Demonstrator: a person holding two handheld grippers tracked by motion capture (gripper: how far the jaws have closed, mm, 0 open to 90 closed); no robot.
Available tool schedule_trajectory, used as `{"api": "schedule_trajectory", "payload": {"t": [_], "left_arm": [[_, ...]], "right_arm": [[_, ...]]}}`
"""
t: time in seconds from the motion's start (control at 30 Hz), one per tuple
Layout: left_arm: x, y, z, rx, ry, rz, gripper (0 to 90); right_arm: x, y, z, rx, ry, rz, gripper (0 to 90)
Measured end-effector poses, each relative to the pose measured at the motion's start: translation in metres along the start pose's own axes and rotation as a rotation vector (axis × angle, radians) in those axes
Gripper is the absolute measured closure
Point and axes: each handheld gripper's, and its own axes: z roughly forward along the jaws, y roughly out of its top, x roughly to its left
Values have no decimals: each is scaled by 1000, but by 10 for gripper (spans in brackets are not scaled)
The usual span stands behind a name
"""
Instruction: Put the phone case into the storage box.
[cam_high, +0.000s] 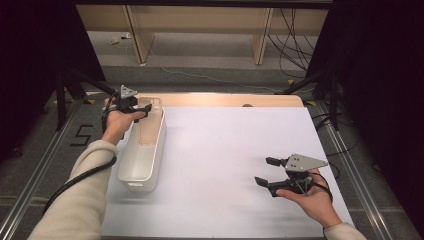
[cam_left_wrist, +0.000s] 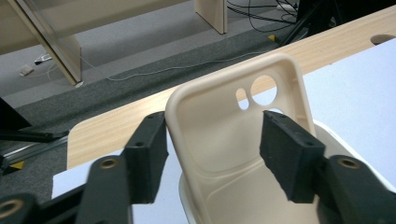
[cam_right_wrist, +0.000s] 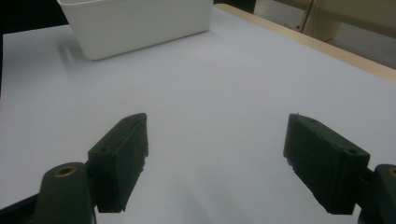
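Room beyond the hand-held grippers: grey carpeted floor (cam_high: 210, 65) with loose black cables (cam_high: 292, 42) and a white cord (cam_high: 210, 78), pale wooden furniture legs (cam_high: 137, 32), black tripod stands (cam_high: 67, 85), dark curtains (cam_high: 30, 65) both sides, light-wood worktop (cam_high: 225, 100) under white sheet (cam_high: 240, 165).

Our left gripper (cam_high: 145, 108): arm stretched far forward, jaws parted | our right gripper (cam_high: 264, 171): held low and near, palm up, jaws wide apart

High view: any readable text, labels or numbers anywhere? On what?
"5": black tape mark on the floor, left of the table.
Phone case, white bin, left gripper, right gripper: no print to read.
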Motion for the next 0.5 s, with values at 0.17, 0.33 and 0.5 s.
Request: {"api": "schedule_trajectory", "payload": {"t": [0.17,0.33,0.5], "left_arm": [[-1,7,-7,-14,4,-13,299],[3,12,-19,-70,15,-28,379],[8,8,-29,-102,44,-54,681]], "right_arm": [[0,0,0,0,2,0,232],[0,0,0,2,3,3,232],[0,0,0,2,4,1,232]]}}
